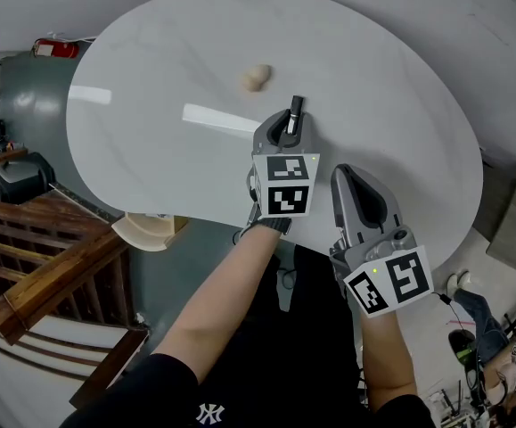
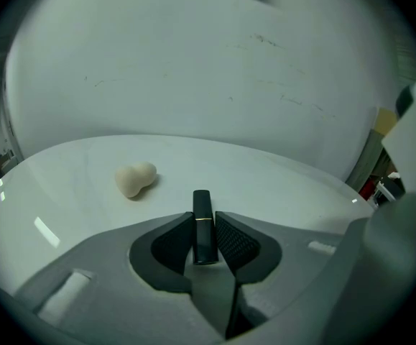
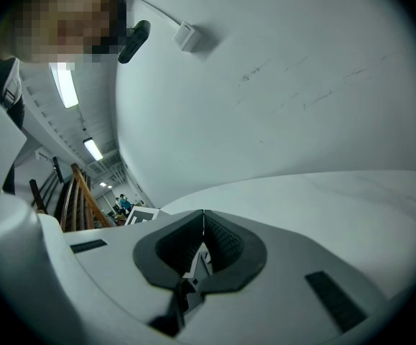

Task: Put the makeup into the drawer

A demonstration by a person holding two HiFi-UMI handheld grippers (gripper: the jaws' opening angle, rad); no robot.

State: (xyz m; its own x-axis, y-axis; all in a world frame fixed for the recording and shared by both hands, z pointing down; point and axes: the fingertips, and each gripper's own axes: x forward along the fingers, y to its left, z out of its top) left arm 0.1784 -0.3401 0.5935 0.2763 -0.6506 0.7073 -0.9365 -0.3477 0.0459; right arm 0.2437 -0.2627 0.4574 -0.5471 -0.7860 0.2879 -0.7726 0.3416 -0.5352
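Lipstick (image 1: pixel 296 107) shows only its far tip in the head view, the rest buried in my left gripper (image 1: pixel 286 125) above the table (image 1: pixel 151 105). Left gripper view: jaws clamp it, long axis pointing away, makeup sponge (image 2: pixel 135 179) far-left. Right gripper view: my right gripper (image 3: pixel 203 218) pinched closed, empty.

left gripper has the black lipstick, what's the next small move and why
Probably lift the left gripper a little: its jaws are closed on the lipstick, which sticks out past them over the table. Nothing to put it in shows yet, so a short, careful lift seems safest first.
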